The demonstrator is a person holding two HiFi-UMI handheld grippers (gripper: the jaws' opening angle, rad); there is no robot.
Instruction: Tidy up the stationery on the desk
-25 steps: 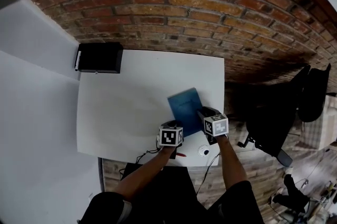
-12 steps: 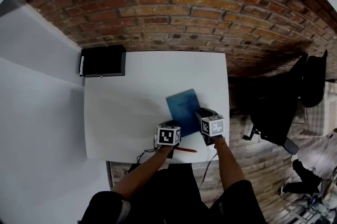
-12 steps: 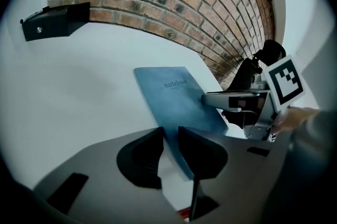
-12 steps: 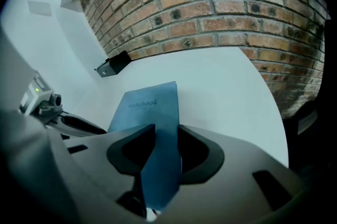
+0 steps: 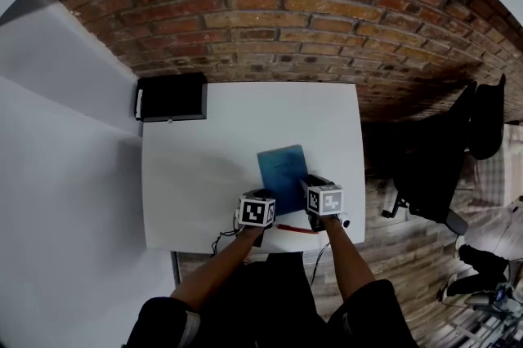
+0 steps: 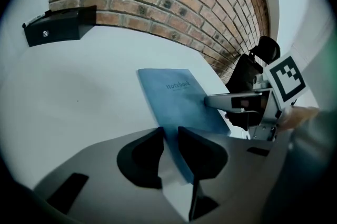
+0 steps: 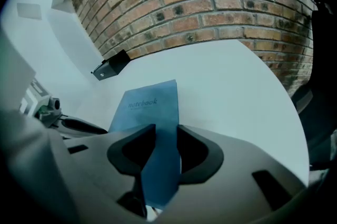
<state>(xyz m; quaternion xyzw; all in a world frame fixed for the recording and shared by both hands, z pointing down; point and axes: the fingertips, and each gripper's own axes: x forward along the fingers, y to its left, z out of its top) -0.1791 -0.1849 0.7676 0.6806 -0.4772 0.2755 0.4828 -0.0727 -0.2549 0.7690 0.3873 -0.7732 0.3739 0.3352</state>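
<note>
Pinching thin blue rectangular notebook (image 5: 283,172) by near edge between narrowly parted fingers of left gripper (image 6: 169,150) and right gripper (image 7: 165,148); seemingly tilted off white surface (image 5: 196,175).

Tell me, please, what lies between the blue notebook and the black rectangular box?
Only bare white desk separates the blue notebook from the black rectangular box; see head view.

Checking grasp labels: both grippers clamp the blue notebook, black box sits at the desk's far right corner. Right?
Wrong corner: the black box sits at the far left corner of the desk, per the head view. The left gripper and right gripper do clamp the blue notebook.
</note>
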